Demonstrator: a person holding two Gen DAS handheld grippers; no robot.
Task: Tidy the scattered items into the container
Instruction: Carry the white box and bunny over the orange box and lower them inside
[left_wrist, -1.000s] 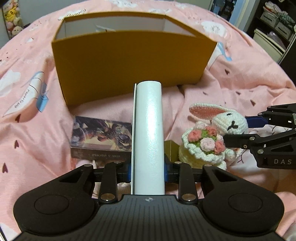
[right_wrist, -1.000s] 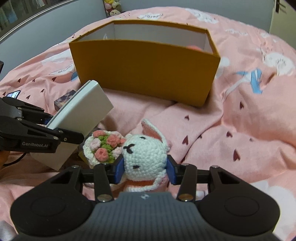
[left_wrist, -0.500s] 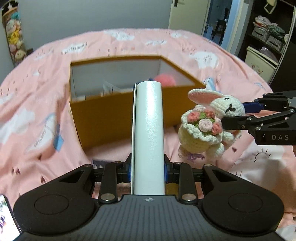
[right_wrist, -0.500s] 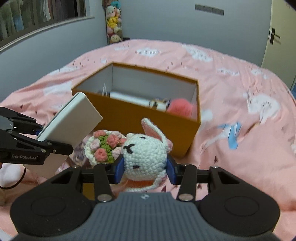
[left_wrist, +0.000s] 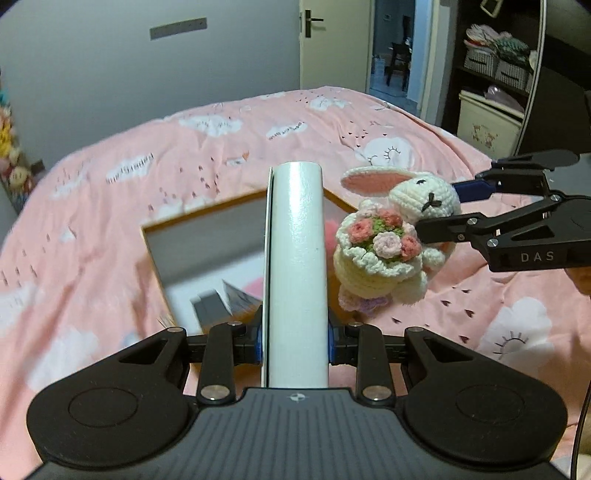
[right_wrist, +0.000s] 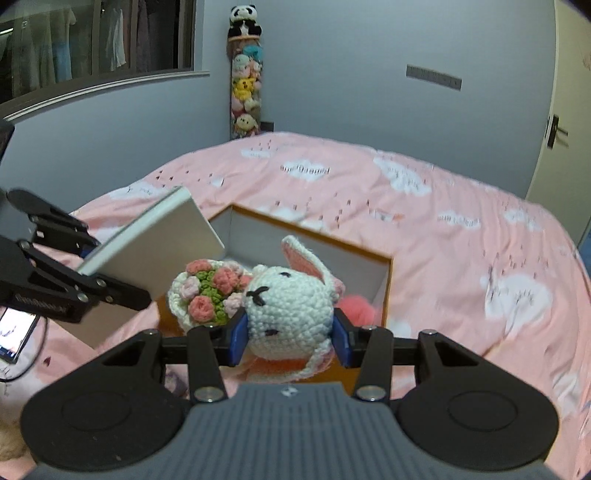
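Two hand-held tools are hanging above a bed (left_wrist: 369, 122) covered in a pink quilt printed with white clouds. The left tool (left_wrist: 295, 341) is gripping one white book (left_wrist: 297, 266) between its blue pads, the spine facing the camera and the book standing up along the fingers. In the right wrist view the same book (right_wrist: 155, 254) is showing its flat cover, tilted, with the left tool (right_wrist: 92, 266) clamping its lower part. The right tool (right_wrist: 290, 336) is squeezing the head of one white crocheted rabbit (right_wrist: 284, 306), which is carrying a bouquet of pink knitted roses with green leaves. From the left wrist view the rabbit (left_wrist: 391, 243) is hanging in the air just beside the book, with the right tool (left_wrist: 454, 206) pinching its head from the side. Below both held things, one open orange box (left_wrist: 155, 258) with a pale interior is sitting on the bed. Inside the box (right_wrist: 384, 291), a pink fluffy item (right_wrist: 356, 306) is lying near one corner, and some paper or card items (left_wrist: 229, 302) are lying near another; their number is too blurred to count. One phone (right_wrist: 14, 334) with a lit screen is lying on the bed at the far left edge of the right wrist view. A column of plush toys (right_wrist: 243, 77) is hanging in the corner of the room.
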